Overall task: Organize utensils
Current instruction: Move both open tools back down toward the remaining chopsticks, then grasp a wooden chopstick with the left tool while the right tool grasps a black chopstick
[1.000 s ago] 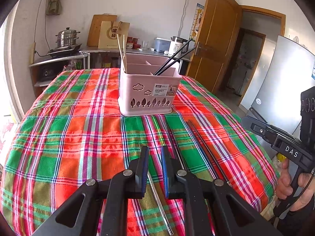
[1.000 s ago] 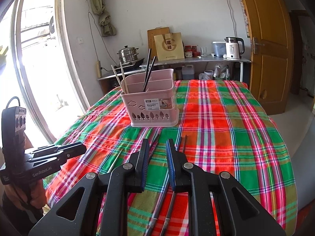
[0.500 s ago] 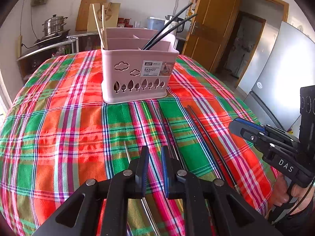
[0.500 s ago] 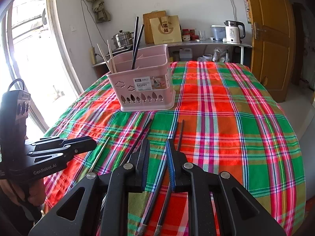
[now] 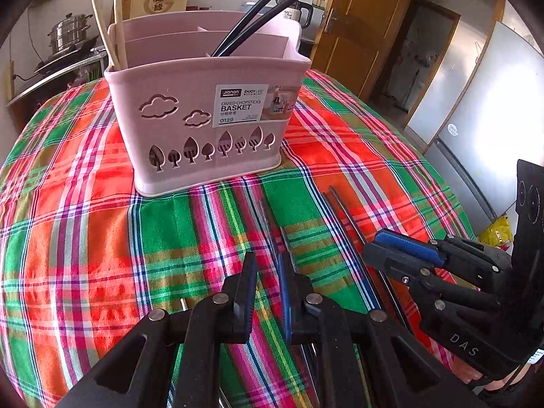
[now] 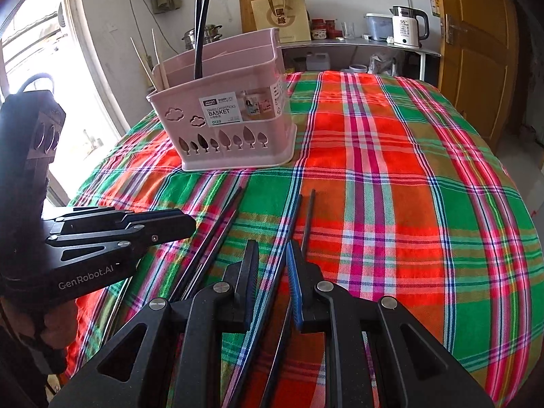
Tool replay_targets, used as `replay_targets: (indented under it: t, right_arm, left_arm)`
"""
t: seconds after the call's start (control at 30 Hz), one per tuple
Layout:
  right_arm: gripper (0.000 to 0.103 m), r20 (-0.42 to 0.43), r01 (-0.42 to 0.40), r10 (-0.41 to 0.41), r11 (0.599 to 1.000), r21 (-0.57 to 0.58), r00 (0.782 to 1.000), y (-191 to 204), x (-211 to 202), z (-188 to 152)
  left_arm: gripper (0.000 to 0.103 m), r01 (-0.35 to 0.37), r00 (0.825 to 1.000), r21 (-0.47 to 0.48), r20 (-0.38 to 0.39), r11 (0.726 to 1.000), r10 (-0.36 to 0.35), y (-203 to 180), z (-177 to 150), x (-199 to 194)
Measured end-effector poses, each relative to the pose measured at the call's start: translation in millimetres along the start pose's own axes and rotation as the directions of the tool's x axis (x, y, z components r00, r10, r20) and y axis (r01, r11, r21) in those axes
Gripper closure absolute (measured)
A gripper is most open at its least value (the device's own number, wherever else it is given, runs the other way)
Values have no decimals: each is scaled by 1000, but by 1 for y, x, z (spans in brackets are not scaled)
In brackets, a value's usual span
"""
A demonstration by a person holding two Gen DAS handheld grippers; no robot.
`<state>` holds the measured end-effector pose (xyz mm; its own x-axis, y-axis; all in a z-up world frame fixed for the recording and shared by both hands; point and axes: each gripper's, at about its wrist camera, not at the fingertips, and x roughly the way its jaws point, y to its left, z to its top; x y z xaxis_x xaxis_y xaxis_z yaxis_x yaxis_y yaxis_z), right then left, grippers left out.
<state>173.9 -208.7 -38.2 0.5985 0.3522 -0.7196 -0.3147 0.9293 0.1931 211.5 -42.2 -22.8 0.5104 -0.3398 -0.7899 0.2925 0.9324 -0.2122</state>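
Observation:
A pink divided chopstick basket [image 5: 204,119] [image 6: 234,125] stands on the plaid tablecloth, holding two pale wooden chopsticks [image 5: 115,17] at its left and two black chopsticks [image 5: 272,3] [image 6: 200,23]. Dark chopsticks [image 5: 353,224] [image 6: 214,234] lie loose on the cloth before it. My left gripper [image 5: 267,268] is open and empty, low over a thin chopstick [image 5: 272,234]. My right gripper [image 6: 272,258] is open and empty, low over a dark pair [image 6: 306,217]. Each gripper shows in the other's view: the right [image 5: 401,255], the left [image 6: 163,224].
The plaid cloth [image 6: 408,187] covers the whole table. A metal chopstick tip [image 5: 183,304] lies by my left finger. Behind stand a counter with a kettle [image 6: 406,27], a steamer pot [image 5: 69,32], a paper bag [image 6: 285,17] and a wooden door [image 5: 360,34].
Both grippers have moved forward and down towards the basket and the loose chopsticks. The basket looks much larger. Both jaws stay open.

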Motion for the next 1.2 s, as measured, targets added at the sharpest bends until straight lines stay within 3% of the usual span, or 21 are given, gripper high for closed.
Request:
replay_targets:
  t: [1.0, 1.2]
  right_arm:
    - [85, -40, -11, 11, 1000, 10, 999, -1, 16, 1]
    - [85, -53, -10, 11, 1000, 24, 999, -3, 19, 2]
  left_arm:
    - [88, -52, 997, 63, -45, 997, 55, -16, 7, 31]
    - [88, -66, 997, 39, -45, 997, 68, -9, 5, 29]
